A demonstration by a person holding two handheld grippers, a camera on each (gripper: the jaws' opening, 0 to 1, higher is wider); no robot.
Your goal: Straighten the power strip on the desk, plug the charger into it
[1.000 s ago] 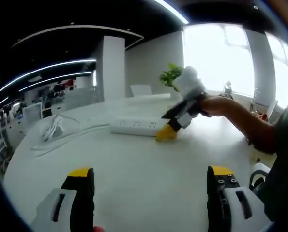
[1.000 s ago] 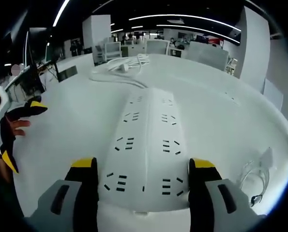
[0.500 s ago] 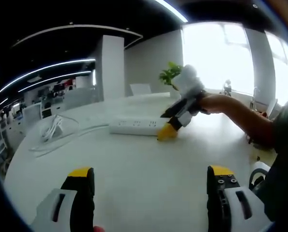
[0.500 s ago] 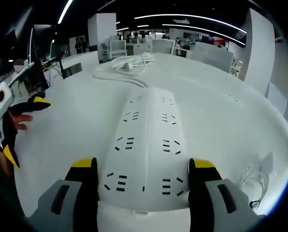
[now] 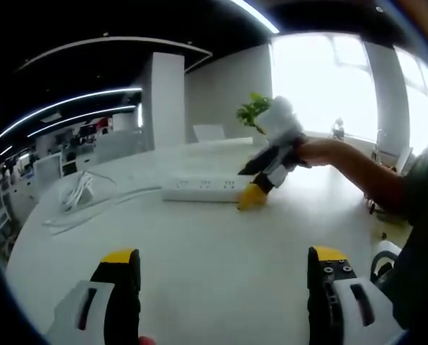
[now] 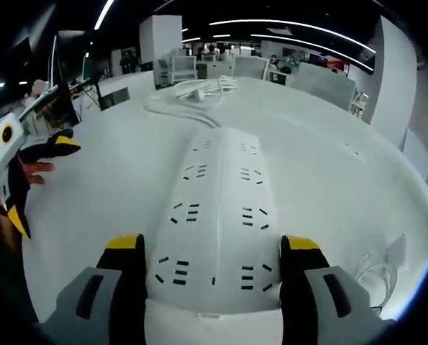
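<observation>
2 grippers work the white desk (image 6: pixel 91 180): the right gripper (image 6: pixel 211 262) clamps 1 end of the power strip (image 6: pixel 217 208) mid-desk, the left gripper (image 5: pixel 222 277) gapes wide, holding nothing. Straightening looks underway; the charger (image 6: pixel 193 94), near the desk's far edge, remains unplugged.

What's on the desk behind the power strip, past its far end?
Past the far end of the power strip, the right gripper view shows its white cable running to a loose coil on the desk. What the coil covers is hidden.

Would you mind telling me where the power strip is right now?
In the right gripper view the power strip lies on the white desk between the right gripper jaws.
</observation>
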